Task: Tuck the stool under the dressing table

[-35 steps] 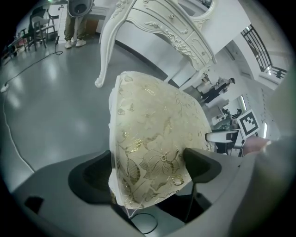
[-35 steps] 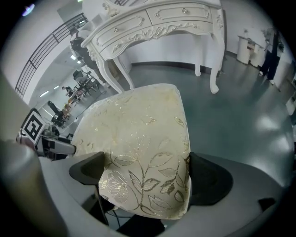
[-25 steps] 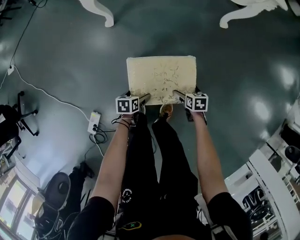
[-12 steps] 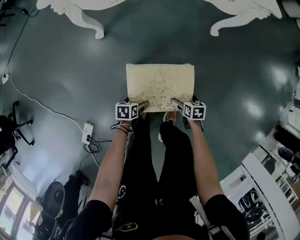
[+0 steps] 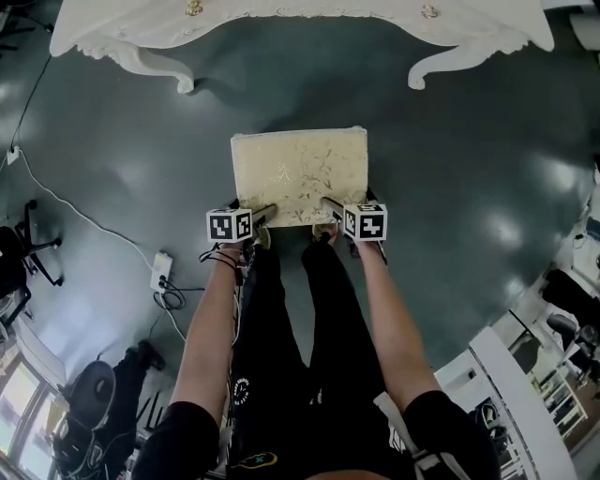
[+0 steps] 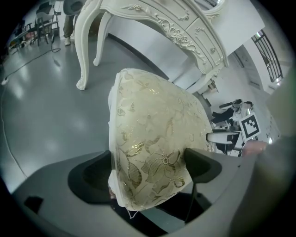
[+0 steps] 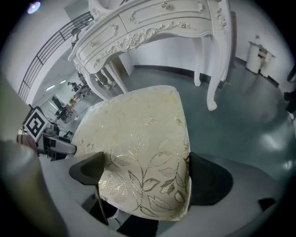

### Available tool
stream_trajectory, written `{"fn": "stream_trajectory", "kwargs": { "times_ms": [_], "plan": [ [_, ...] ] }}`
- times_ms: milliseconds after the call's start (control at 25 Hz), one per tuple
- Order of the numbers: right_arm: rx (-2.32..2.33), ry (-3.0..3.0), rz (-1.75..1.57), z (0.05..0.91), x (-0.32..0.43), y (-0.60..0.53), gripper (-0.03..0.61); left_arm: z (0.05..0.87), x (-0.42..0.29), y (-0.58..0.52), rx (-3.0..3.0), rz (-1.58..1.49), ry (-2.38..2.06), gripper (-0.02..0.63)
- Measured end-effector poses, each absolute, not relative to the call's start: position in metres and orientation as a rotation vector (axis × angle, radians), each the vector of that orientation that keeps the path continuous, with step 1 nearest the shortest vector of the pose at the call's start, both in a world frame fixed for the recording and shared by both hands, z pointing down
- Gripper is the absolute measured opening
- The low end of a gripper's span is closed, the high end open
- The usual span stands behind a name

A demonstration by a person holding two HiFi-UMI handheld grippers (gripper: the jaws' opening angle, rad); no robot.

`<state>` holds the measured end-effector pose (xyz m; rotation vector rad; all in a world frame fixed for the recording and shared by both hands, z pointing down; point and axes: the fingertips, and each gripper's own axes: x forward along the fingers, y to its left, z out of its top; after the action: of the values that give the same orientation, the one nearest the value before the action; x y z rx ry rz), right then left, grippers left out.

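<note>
While the left gripper (image 5: pixel 265 214) and right gripper (image 5: pixel 330 203) clamp the stool's (image 5: pixel 300 169) near edge mid-approach, next it likely needs pushing far, under the dressing table (image 5: pixel 300 21).

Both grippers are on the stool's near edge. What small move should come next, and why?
Probably push the cream, gold-leaf-patterned cushioned stool straight forward. The left gripper and right gripper are both shut on its near edge, it lines up between the legs of the white carved dressing table, and bare grey floor separates them.

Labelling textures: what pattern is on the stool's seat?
The stool seat is cream fabric with a shiny gold leaf-and-flower pattern. It shows best in the right gripper view.
</note>
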<state>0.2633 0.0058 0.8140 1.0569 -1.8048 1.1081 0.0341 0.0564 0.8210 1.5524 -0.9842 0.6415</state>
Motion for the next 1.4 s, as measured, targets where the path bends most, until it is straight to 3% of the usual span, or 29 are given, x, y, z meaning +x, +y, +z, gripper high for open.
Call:
{"fn": "stream_trajectory", "kwargs": {
  "times_ms": [1400],
  "plan": [
    [1.176,-1.902,1.033,0.802,0.261,-0.244,0.590,0.804,0.023,-0.184,1.500,0.543,-1.378,0.494]
  ]
}}
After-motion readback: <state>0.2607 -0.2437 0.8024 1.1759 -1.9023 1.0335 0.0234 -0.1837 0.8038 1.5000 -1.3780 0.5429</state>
